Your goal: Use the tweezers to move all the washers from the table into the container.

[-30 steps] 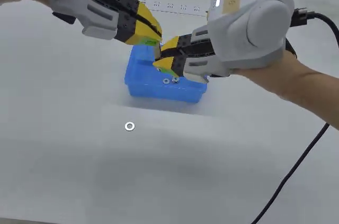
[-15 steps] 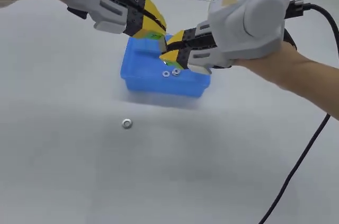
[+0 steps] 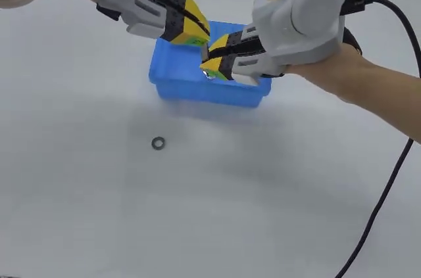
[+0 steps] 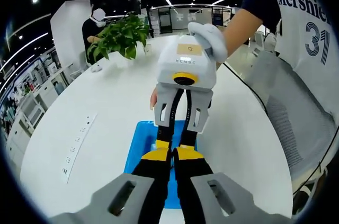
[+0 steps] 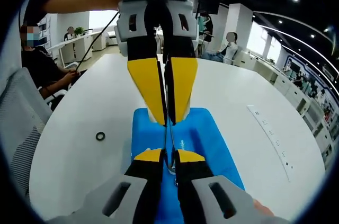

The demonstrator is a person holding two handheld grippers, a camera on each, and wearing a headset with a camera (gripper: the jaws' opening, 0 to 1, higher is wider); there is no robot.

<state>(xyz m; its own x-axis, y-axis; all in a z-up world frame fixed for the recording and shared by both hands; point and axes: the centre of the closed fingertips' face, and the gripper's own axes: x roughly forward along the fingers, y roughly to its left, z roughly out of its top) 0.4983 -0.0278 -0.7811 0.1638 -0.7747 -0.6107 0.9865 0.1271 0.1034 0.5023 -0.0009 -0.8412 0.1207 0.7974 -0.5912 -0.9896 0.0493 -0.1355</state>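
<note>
One washer (image 3: 158, 142) lies flat on the table (image 3: 99, 212), well apart from the blue container (image 3: 177, 87). The tweezers (image 5: 168, 135) are held over that container, clamped in the closed jaws of the right gripper (image 3: 210, 69) and, apparently, of the left gripper (image 3: 200, 34) too (a shared hold). Should one grip be eased unevenly, the tweezers could be twisted or dropped, and the thin washer could be skidded away.
</note>
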